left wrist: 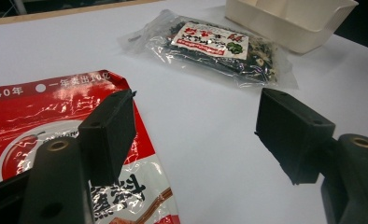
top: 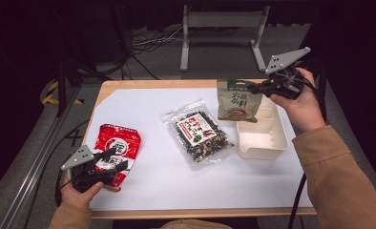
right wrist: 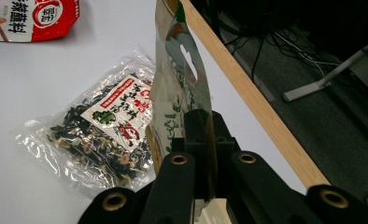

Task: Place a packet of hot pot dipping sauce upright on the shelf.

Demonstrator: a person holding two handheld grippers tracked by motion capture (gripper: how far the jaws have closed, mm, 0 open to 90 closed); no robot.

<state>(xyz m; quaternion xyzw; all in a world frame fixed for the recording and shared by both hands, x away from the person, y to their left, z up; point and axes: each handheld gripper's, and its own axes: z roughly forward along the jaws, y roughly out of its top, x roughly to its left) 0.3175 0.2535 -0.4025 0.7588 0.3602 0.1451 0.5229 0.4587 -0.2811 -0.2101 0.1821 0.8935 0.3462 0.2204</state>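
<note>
A red snack packet (top: 118, 143) lies flat at the table's front left. My left gripper (top: 115, 160) stands open low over its near right corner; in the left gripper view one jaw sits above the red packet (left wrist: 42, 116), the other above bare white table, and my left gripper (left wrist: 198, 112) has nothing between its jaws. My right gripper (top: 254, 88) is shut on the top edge of a green-and-beige pouch (top: 237, 101), which hangs upright over the far end of a white bin (top: 267, 143). In the right gripper view the pouch (right wrist: 177, 79) rises edge-on from my right gripper (right wrist: 205, 121).
A clear bag of dark dried seaweed (top: 198, 132) lies mid-table, between the red packet and the bin. White paper (top: 176, 181) covers the wooden tabletop. Beyond the far edge are a metal stand (top: 219, 28) and floor cables.
</note>
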